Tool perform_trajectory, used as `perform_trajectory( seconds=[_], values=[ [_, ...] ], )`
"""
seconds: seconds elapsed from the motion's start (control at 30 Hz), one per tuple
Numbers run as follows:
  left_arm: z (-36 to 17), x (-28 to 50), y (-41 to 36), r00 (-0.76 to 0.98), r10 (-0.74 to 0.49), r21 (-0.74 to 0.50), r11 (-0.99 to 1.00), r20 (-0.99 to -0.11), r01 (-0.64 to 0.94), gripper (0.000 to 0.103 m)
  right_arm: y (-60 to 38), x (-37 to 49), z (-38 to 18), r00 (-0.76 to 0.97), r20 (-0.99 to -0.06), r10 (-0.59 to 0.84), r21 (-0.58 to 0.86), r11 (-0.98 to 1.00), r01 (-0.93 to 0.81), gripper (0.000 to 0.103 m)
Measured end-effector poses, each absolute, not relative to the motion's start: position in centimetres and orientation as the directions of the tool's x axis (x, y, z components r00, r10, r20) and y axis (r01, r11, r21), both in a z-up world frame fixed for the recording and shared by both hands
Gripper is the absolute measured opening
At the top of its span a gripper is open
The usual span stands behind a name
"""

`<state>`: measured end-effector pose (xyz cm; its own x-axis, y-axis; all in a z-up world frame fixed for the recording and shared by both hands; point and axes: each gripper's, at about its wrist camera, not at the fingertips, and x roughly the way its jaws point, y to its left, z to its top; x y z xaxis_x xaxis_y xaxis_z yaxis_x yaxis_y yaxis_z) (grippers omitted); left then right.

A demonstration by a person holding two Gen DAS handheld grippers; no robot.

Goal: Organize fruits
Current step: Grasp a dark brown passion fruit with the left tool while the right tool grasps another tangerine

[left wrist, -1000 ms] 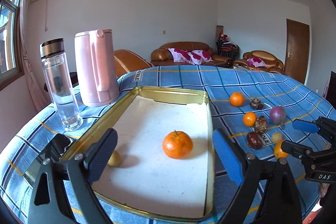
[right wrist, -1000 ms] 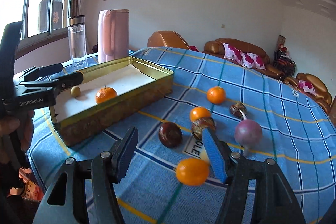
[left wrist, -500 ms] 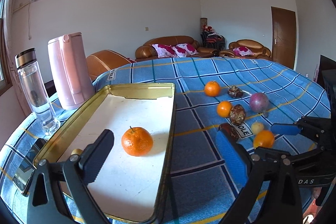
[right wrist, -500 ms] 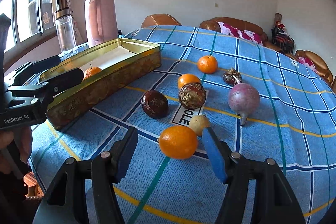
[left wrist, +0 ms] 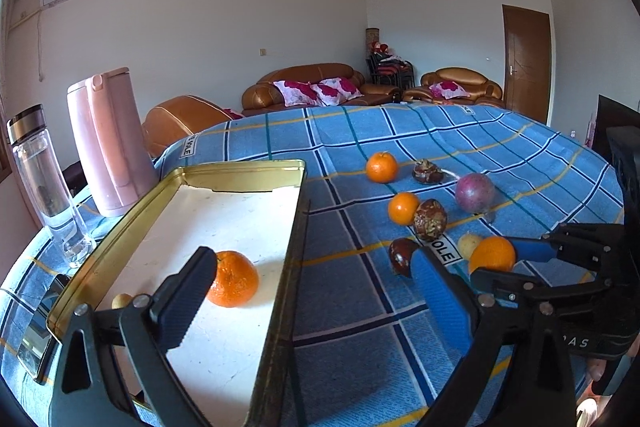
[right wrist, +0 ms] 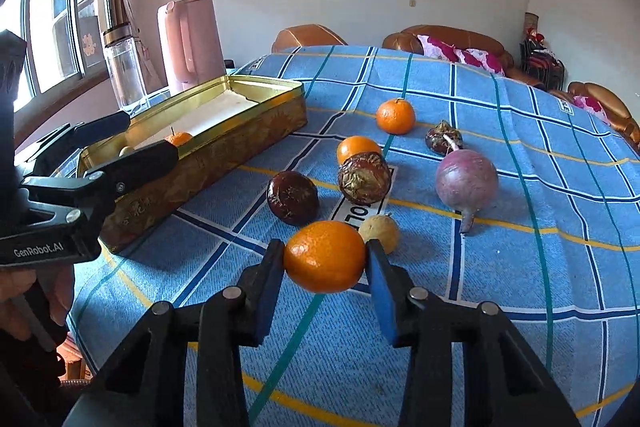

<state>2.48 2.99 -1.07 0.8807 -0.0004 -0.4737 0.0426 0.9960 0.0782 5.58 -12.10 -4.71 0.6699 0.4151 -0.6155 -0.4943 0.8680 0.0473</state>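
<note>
Right tongs (right wrist: 325,259) closing on the nearest orange (right wrist: 325,256), pads touching both flanks; squeeze gently, lift straight; left tongs (left wrist: 316,291) spread, empty.

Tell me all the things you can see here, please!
oranges: four, orange; one in the tin, two loose on the cloth, one between the right gripper's fingers
dark fruits: three, brown-purple, wrinkled; on the cloth
purple fruit: one, purple with a stalk; on the cloth
small fruits: two, yellowish; one on the cloth, one in the tin
tin: one, gold; left on the table
jug: one, pink; behind the tin
bottle: one, clear; beside the jug
cloth: one, blue checked; over the table
sofas: brown; far behind
left gripper: black and blue; open, over the tin's edge
right gripper: closing on an orange
</note>
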Motion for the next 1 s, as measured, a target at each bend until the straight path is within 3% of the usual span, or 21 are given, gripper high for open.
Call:
perform_trajectory(
  seconds=[0.3, 0.63, 0.73, 1.0],
  values=[
    [-1.4, 4.7, 0.4, 0.857, -0.029, 0.095, 0.991, -0.515, 0.091, 0.099, -14.3, 6.8, -1.5, 0.767, -0.524, 0.369, 0.025, 0.908, -0.419, 0.043],
    [-2.7, 8.0, -1.7, 0.779, -0.082, 0.067, 0.985, -0.622, 0.157, 0.082, -14.3, 9.1, -0.8, 0.812, -0.495, 0.31, -0.018, 0.93, -0.366, 0.043],
    [-3.6, 9.0, -2.2, 0.738, -0.099, 0.057, 0.981, -0.668, 0.183, 0.076, -14.3, 9.5, -1.2, 0.815, -0.495, 0.301, -0.022, 0.934, -0.358, 0.043],
    [-4.9, 10.9, -2.7, 0.643, -0.178, -0.03, 0.972, -0.745, 0.233, 0.045, -14.5, 9.8, -1.8, 0.807, -0.501, 0.313, -0.01, 0.93, -0.367, 0.043]
  ],
)
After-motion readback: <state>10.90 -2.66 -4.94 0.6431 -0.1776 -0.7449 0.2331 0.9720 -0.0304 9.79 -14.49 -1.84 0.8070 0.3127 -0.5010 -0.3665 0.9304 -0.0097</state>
